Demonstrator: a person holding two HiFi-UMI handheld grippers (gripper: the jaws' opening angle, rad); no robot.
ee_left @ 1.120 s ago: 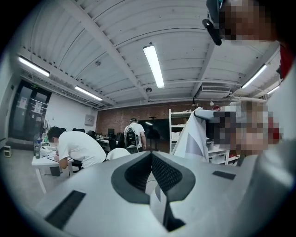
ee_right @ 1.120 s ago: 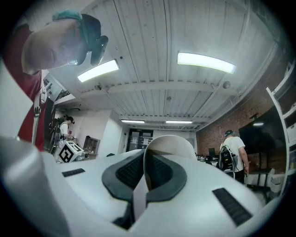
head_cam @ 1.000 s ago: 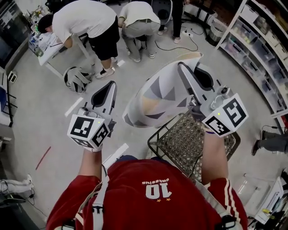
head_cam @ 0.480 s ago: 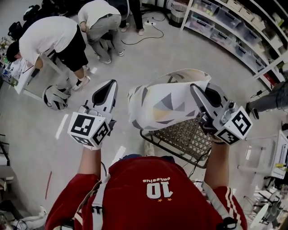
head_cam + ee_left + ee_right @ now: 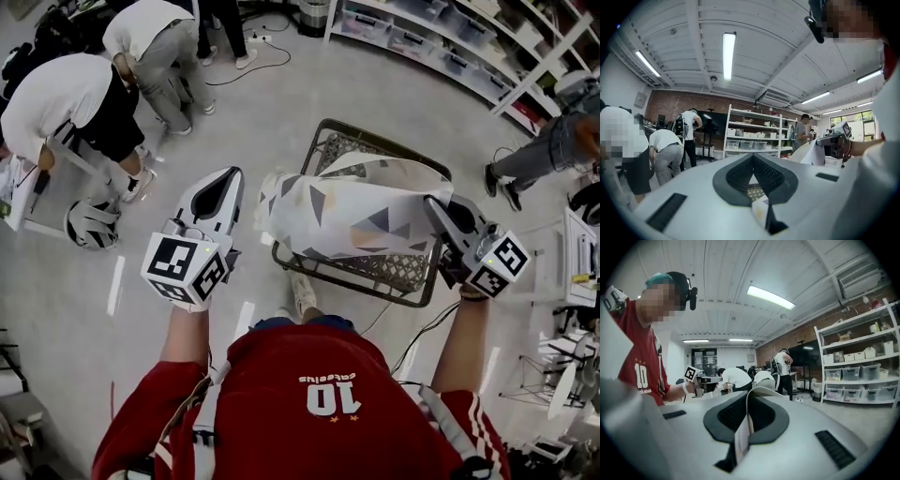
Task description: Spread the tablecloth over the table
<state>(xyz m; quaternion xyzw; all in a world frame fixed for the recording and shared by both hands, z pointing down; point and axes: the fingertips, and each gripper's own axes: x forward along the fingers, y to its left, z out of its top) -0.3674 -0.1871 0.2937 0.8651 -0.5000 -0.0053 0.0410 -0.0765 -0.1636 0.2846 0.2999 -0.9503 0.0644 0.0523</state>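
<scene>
The right tongs [image 5: 439, 211] are clamped on an edge of the tablecloth [image 5: 356, 220], presumably so that it can be carried bunched and clear of the floor. The left tongs [image 5: 220, 192] are closed on nothing, just left of the cloth, which hangs between both tongs above a wire basket [image 5: 330, 141].

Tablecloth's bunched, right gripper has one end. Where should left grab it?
Its free left end, approached level from the left: the tablecloth hangs bunched over the wire basket, the right gripper pinches its right edge, and that end faces the shut left gripper, which must open first.
</scene>
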